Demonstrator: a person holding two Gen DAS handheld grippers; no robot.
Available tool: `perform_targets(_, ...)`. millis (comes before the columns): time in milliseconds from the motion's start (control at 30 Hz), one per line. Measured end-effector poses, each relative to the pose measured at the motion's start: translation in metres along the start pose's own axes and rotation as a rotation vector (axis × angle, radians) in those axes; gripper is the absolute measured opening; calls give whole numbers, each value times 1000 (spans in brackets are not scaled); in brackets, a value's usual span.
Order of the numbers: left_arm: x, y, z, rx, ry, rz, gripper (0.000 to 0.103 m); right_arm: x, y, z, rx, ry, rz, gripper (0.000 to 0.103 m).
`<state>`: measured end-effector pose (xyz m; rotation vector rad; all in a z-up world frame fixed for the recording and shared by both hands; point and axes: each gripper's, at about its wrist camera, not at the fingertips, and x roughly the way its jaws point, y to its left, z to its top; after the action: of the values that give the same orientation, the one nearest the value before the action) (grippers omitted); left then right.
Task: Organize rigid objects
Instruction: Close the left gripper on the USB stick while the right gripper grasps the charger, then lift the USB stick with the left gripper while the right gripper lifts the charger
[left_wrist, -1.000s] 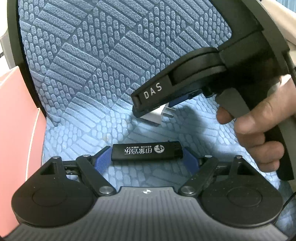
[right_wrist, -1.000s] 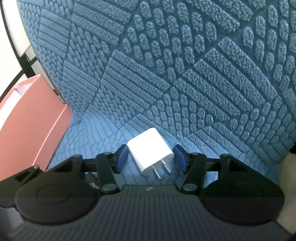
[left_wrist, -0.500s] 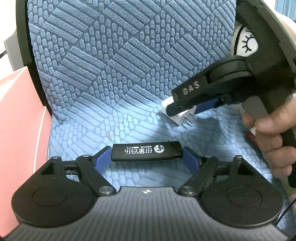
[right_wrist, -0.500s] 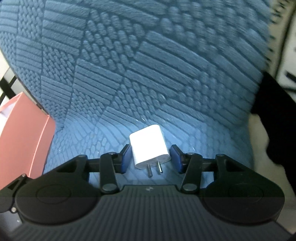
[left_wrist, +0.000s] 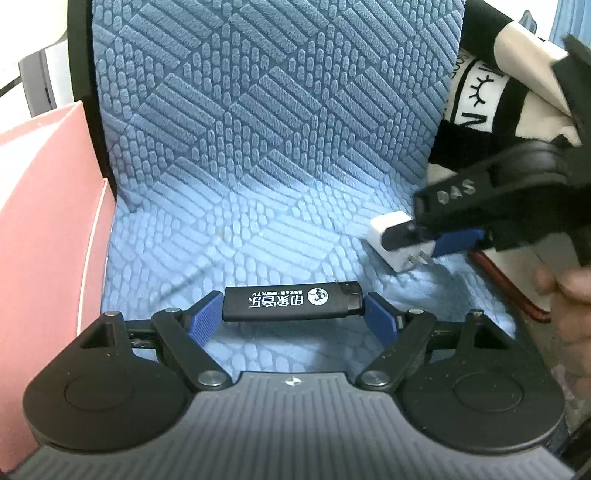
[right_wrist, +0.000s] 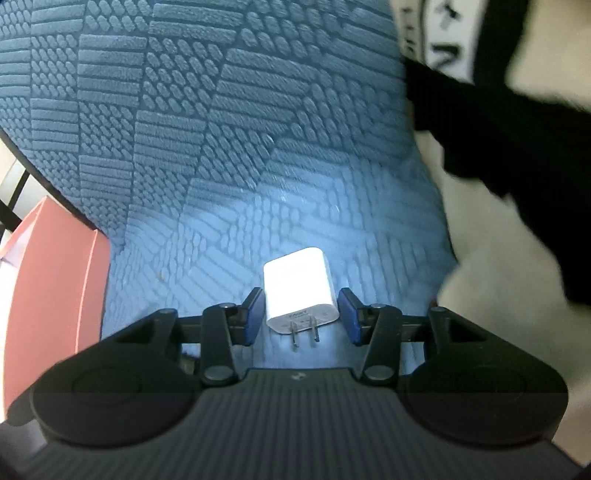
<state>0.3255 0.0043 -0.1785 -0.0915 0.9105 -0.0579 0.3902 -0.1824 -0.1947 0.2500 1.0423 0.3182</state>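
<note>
A black lighter (left_wrist: 291, 301) with white print lies crosswise between the blue pads of my left gripper (left_wrist: 293, 318), which is shut on its two ends just above the blue textured cushion (left_wrist: 258, 147). In the right wrist view a white plug charger (right_wrist: 299, 288) sits between the blue pads of my right gripper (right_wrist: 301, 314), prongs pointing back at the camera. Those jaws are closing, and both pads touch the charger's sides. From the left wrist view, the right gripper (left_wrist: 424, 240) carries the charger (left_wrist: 388, 230) at the cushion's right edge, and a hand (left_wrist: 569, 295) holds its handle.
A pink box (left_wrist: 44, 221) stands against the cushion's left side, seen too in the right wrist view as the pink box (right_wrist: 48, 295). Black-and-white printed fabric (left_wrist: 480, 92) lies at the right. A thin red-edged item (left_wrist: 509, 284) shows under the right gripper.
The right gripper has carried the charger rightwards to the cushion's edge and rolled, so the prongs now point straight back. Its pads have closed in. The lighter stays in the left gripper.
</note>
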Motion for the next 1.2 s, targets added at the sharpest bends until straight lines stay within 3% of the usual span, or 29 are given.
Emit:
perform_targets(167,-1,3,-3,-3,-1,-15,85,-6,-12,-14,41,26,-12,48)
perform_targets(300,-3,5,-2,-13,-10,-24,85,-6,-8,-13,-15,17,0,52)
perform_targets(667,1,12,0,-42,-11,-23,85,4,6,-11,-144,-30,-67,50)
perform_targets(967,-2,10,-2,-32,-32,4,85,2,8,-14,-135,-14,-72,47)
perform_targets(1200,-14,13,-5,-61,-38,-20,85,-16,11,-27,-103,-35,-127,47)
